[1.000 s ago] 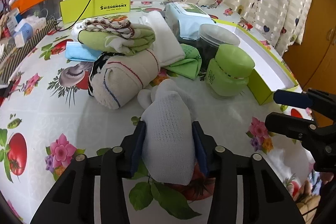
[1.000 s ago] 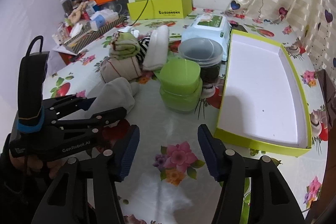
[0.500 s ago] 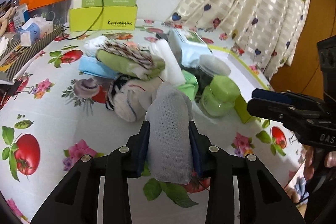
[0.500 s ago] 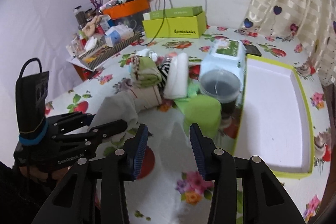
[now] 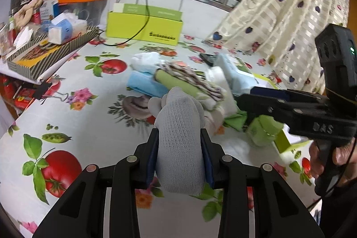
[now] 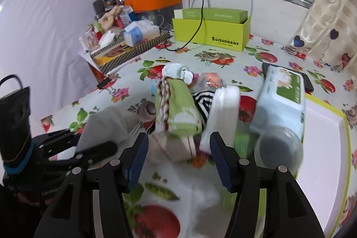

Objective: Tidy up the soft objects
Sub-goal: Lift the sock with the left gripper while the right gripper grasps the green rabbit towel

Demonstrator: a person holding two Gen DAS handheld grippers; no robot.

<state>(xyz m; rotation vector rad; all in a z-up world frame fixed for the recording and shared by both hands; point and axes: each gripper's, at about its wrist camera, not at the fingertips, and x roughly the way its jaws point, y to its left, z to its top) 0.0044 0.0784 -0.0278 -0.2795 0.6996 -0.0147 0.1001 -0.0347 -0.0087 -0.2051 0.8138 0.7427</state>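
My left gripper (image 5: pixel 179 155) is shut on a rolled grey sock (image 5: pixel 179 137), lifted above the flowered tablecloth; the same sock (image 6: pixel 107 126) shows in the right wrist view. Beyond it lies a pile of soft things: a green cloth with a brown-striped band (image 5: pixel 187 79) (image 6: pixel 176 108), a blue cloth (image 5: pixel 145 84), a white folded cloth (image 6: pixel 223 113), a cream roll with red stripes (image 6: pixel 176 148) and a black-and-white striped piece (image 6: pixel 204 102). My right gripper (image 6: pixel 178 160) hovers near the pile, its jaws opening, with nothing pressed between them.
A wet-wipes pack (image 6: pixel 283 99), a dark lidded jar (image 6: pixel 279 148) and a green jar (image 5: pixel 263 131) stand beside a shallow lime-edged white tray (image 6: pixel 323 148). A lime box (image 5: pixel 145 26) and a cluttered striped tray (image 5: pixel 44 52) sit at the far left.
The left gripper has lifted the grey sock off the table and swung left. The right gripper narrowed, then widened again, and moved from the green jar toward the cloth pile.
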